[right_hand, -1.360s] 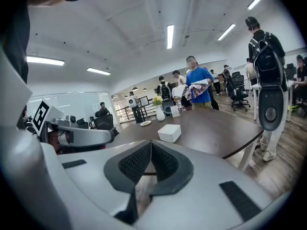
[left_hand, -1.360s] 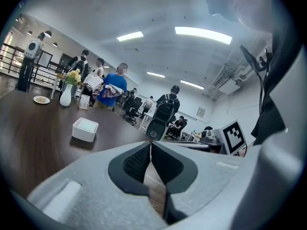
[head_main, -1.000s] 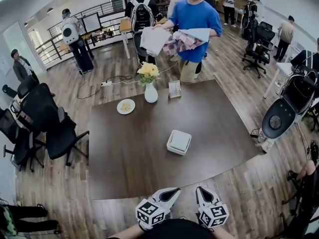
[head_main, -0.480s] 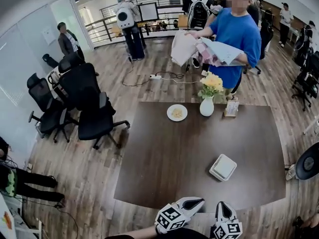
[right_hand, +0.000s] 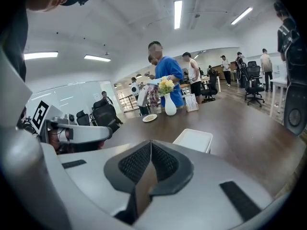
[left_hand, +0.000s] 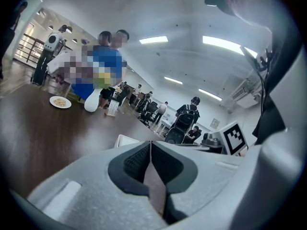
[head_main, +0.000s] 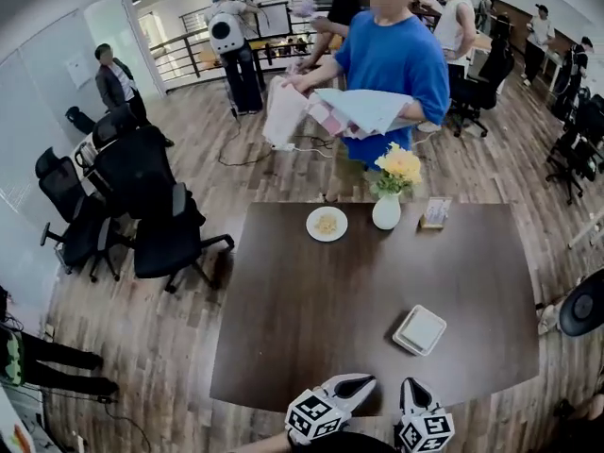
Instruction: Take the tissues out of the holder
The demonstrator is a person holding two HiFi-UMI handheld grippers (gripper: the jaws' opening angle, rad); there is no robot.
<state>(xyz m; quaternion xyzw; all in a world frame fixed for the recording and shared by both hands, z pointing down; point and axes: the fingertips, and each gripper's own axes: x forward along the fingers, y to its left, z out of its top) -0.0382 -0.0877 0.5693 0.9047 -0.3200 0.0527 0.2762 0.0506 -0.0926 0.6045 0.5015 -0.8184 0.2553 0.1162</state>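
The tissue holder is a white square box lying flat on the dark brown table, in the right half and towards the near edge. It bears no label that I can read, and I cannot tell the tissues apart from its white top. Only bare tabletop lies between it and my two tools.

My left gripper and right gripper hover side by side at the near edge of the table, short of the holder. The left one's jaws are clenched pad against pad with nothing between them, and the right one's jaws are pressed together the same way, empty. The holder sits just ahead of the right gripper and a little to its right. Each gripper carries one cube with black-and-white square markers, two cubes in all.

Well apart from the holder, at the far edge, three things stand in a row: one white plate with some pale food, one white vase holding yellow flowers, and one small card stand whose print is too small to read. That makes four things on the table.

Behind the far edge stands a person in a blue shirt with an armful of cloths. Several black office chairs crowd the wooden floor to the left of the table.
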